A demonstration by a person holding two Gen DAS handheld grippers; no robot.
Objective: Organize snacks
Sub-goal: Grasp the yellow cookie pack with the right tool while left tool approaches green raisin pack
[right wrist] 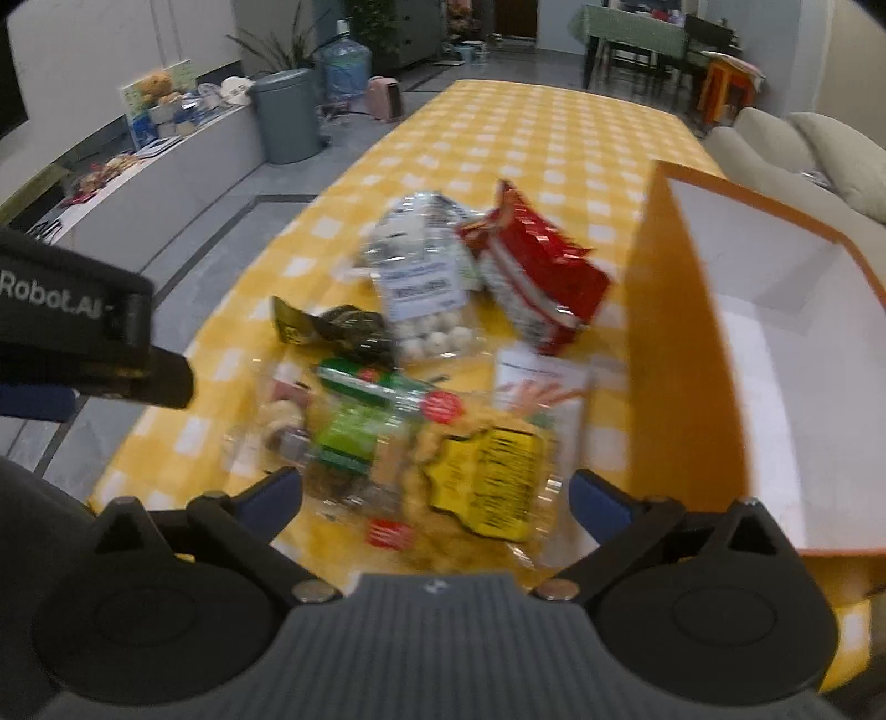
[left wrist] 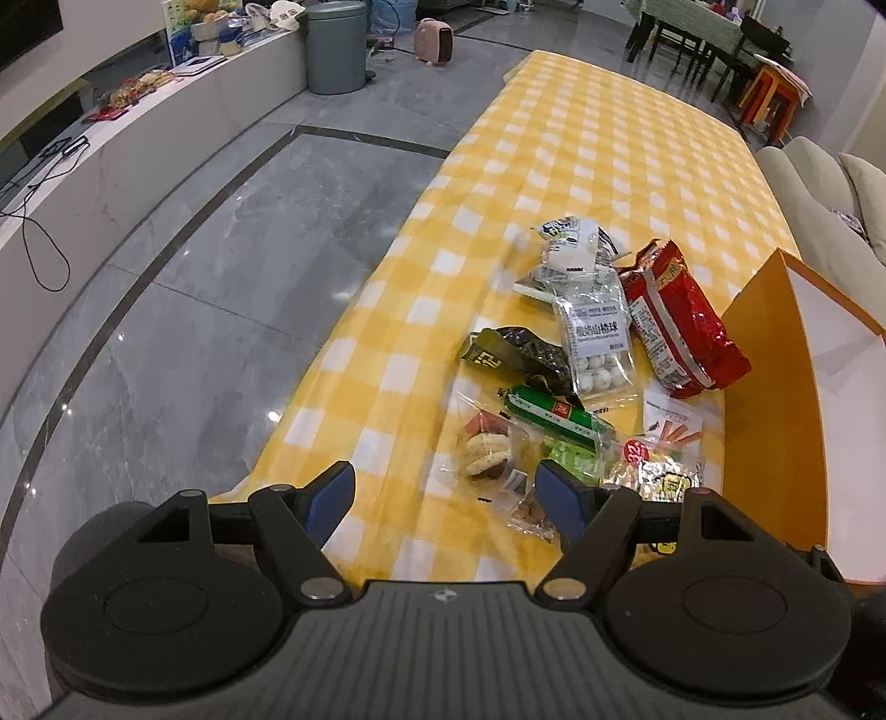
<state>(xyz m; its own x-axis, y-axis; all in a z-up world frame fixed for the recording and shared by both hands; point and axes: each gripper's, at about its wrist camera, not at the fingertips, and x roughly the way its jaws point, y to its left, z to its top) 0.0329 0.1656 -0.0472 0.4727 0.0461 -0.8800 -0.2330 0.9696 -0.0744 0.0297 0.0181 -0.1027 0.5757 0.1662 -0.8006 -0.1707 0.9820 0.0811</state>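
Observation:
A heap of snack packets lies on the yellow checked tablecloth (left wrist: 581,155). It includes a red packet (left wrist: 681,321) (right wrist: 531,271), a clear bag of white balls (left wrist: 598,343) (right wrist: 426,299), a dark green packet (left wrist: 509,354), a green stick pack (left wrist: 554,412) and a clear cookie pack (left wrist: 487,451). To the right of the heap stands an orange box (left wrist: 775,387) (right wrist: 675,332), open, with a white inside. My left gripper (left wrist: 446,487) hangs open over the cookie pack at the heap's near left. My right gripper (right wrist: 434,490) is open above a yellow-label bag (right wrist: 487,476), not touching it.
The table's left edge drops to a grey tiled floor (left wrist: 221,277). A white counter (left wrist: 138,138), a grey bin (left wrist: 335,47) and a pink heater (left wrist: 434,39) stand beyond. A beige sofa (left wrist: 830,183) is at the right. The left gripper's black housing (right wrist: 83,321) shows at the left in the right wrist view.

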